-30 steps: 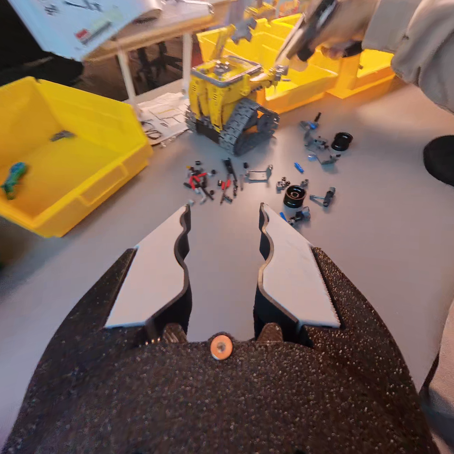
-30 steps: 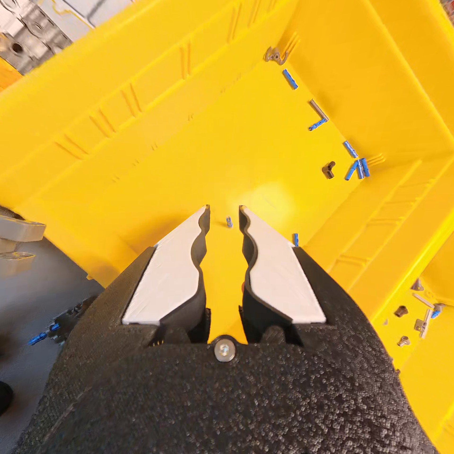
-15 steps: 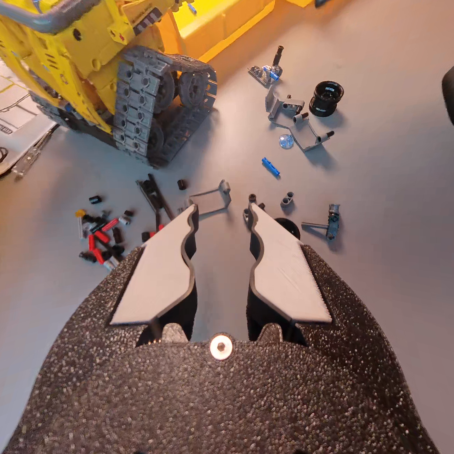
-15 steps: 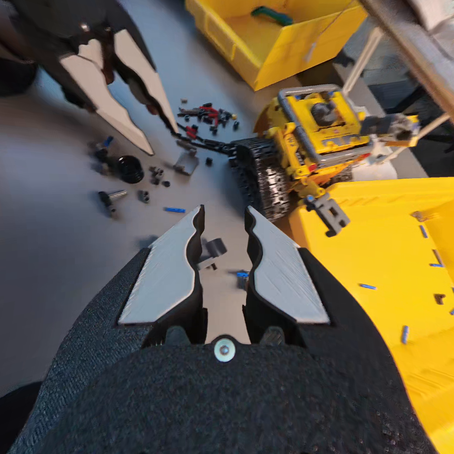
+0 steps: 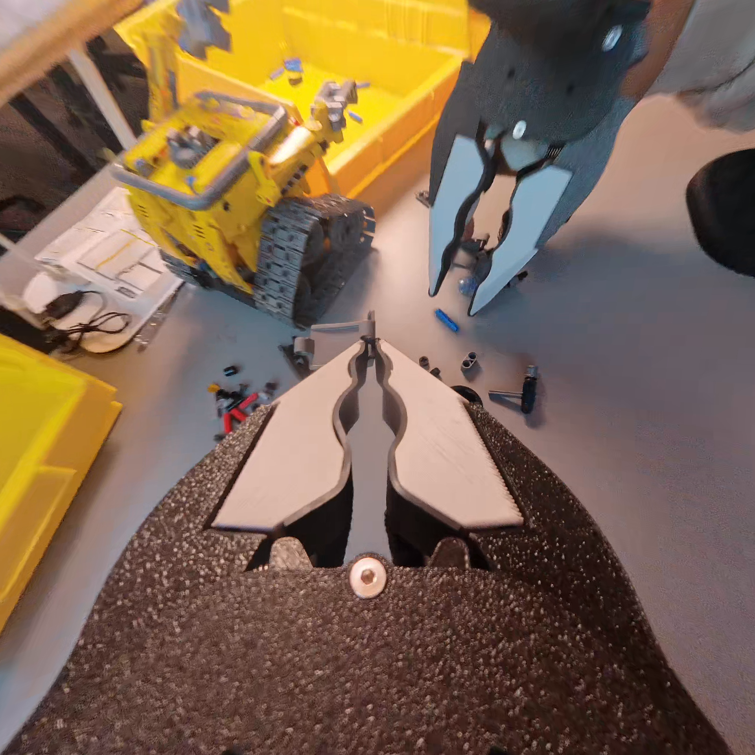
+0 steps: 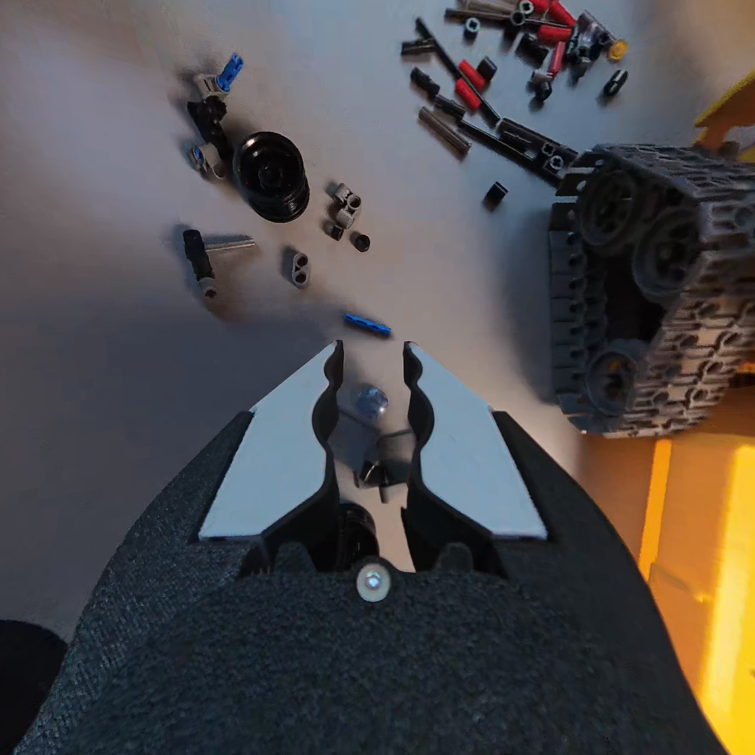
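Observation:
My left gripper (image 5: 369, 345) is shut on the end of a small grey frame piece (image 5: 339, 327), which sticks out to the left of the tips, above the grey table. My right gripper (image 6: 372, 347) is open and empty, pointing down at the table. It also shows in the left wrist view (image 5: 452, 302). A blue pin (image 6: 367, 325) lies just beyond its tips, also in the left wrist view (image 5: 446, 320). A clear round stud (image 6: 371, 400) and a grey angled piece (image 6: 363, 441) lie under the gap between its fingers.
A yellow tracked toy vehicle (image 5: 228, 196) stands at the left, its track (image 6: 637, 286) close on the right gripper's right. Yellow bins (image 5: 367, 81) (image 5: 41, 449) flank it. Loose parts lie about: a black wheel (image 6: 269, 175), grey connectors (image 6: 343, 204), and a red and black pile (image 5: 237, 404). There is about 12 cm between the tips of the two grippers. Left tips and right tips are each some 8 cm from the black wheel (image 6: 269, 175).
My left gripper has closed on the grey frame piece and lifted it. My right gripper has left the yellow bin and come down over the loose parts by the blue pin.

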Action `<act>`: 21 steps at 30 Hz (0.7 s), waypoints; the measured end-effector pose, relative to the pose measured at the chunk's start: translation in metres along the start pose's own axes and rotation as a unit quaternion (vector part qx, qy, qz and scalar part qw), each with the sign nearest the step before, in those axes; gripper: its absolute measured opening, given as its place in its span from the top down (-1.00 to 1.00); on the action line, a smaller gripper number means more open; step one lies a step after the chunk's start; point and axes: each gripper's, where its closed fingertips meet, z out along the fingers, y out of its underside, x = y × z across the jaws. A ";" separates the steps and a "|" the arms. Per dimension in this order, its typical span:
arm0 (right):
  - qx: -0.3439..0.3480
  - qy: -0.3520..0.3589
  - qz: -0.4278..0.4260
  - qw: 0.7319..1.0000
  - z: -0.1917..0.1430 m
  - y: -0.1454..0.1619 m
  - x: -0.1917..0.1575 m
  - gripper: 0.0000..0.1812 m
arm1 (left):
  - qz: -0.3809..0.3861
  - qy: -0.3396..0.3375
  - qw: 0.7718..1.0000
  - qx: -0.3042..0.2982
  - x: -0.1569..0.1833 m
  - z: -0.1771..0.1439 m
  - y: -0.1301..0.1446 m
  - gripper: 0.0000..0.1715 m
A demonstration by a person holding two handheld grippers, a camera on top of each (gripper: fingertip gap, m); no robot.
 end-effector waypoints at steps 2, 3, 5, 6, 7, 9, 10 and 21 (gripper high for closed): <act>-0.011 -0.015 -0.030 0.999 0.008 -0.002 0.000 0.72 | -0.009 -0.030 0.999 0.021 -0.011 -0.038 -0.009 0.97; -0.011 -0.027 -0.037 0.999 0.009 -0.004 -0.001 0.74 | -0.015 -0.051 0.998 0.029 -0.019 -0.058 -0.010 0.97; -0.019 -0.038 -0.046 0.998 0.011 -0.004 0.001 0.82 | -0.030 -0.104 0.993 0.037 -0.036 -0.097 -0.007 0.97; -0.018 -0.049 -0.050 0.997 0.012 -0.005 -0.001 0.87 | -0.036 -0.133 0.990 0.038 -0.045 -0.117 -0.002 0.97; -0.018 -0.063 -0.052 0.996 0.012 -0.005 -0.004 0.94 | -0.044 -0.164 0.985 0.036 -0.054 -0.136 0.005 0.97; -0.017 -0.072 -0.065 0.995 0.012 -0.005 -0.008 1.00 | -0.066 -0.226 0.972 0.025 -0.072 -0.171 0.025 0.97; -0.017 -0.069 -0.069 0.995 0.011 -0.005 -0.008 1.00 | -0.080 -0.258 0.963 0.014 -0.081 -0.188 0.039 0.97; 0.049 -0.031 -0.084 0.995 -0.030 -0.026 -0.004 0.81 | -0.263 -0.404 0.875 -0.052 -0.125 -0.273 0.188 0.97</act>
